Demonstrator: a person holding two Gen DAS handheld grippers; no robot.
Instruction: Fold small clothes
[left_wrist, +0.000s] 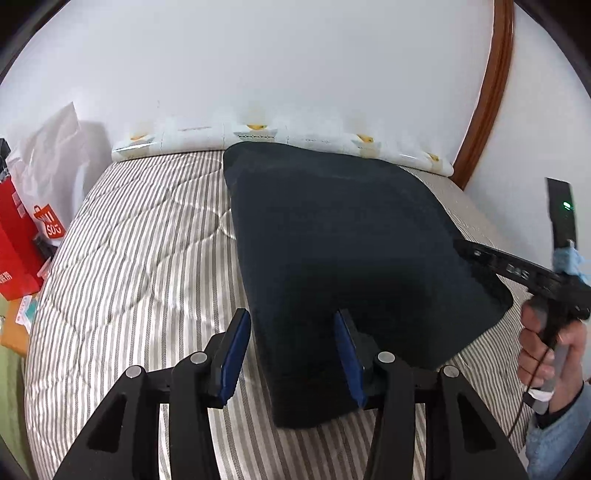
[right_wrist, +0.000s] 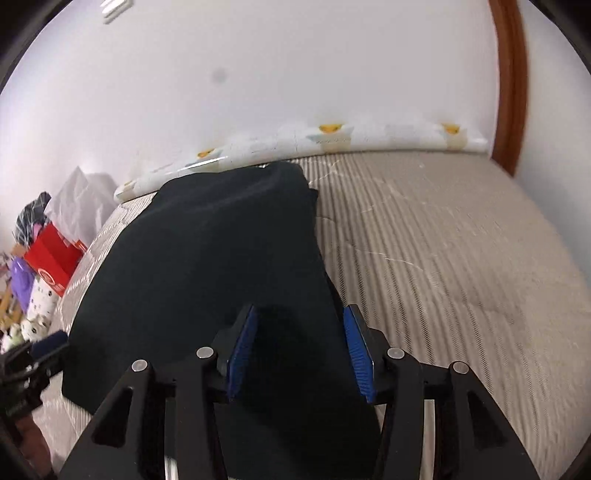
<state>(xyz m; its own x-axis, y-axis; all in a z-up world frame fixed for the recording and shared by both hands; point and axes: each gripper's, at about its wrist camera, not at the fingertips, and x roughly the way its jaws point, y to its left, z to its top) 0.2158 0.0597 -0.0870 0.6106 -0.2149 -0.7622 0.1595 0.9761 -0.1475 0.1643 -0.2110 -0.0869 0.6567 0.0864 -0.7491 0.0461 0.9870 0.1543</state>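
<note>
A dark navy garment (left_wrist: 351, 240) lies flat on the striped bed (left_wrist: 140, 240), folded into a long panel. My left gripper (left_wrist: 291, 354) is open, its blue pads either side of the garment's near left corner, just above it. The right gripper shows in the left wrist view (left_wrist: 480, 258) at the garment's right edge, held by a hand (left_wrist: 546, 343). In the right wrist view the garment (right_wrist: 207, 266) runs away from me and my right gripper (right_wrist: 301, 350) is open over its near right edge. Cloth lies between the pads, not pinched.
The bed's striped quilt (right_wrist: 443, 258) stretches to the right. A white padded bumper with yellow ducks (left_wrist: 258, 134) lines the wall. Red boxes and bags (left_wrist: 18, 240) and a white plastic bag (left_wrist: 55, 147) stand left of the bed. A wooden door frame (left_wrist: 491, 92) rises at right.
</note>
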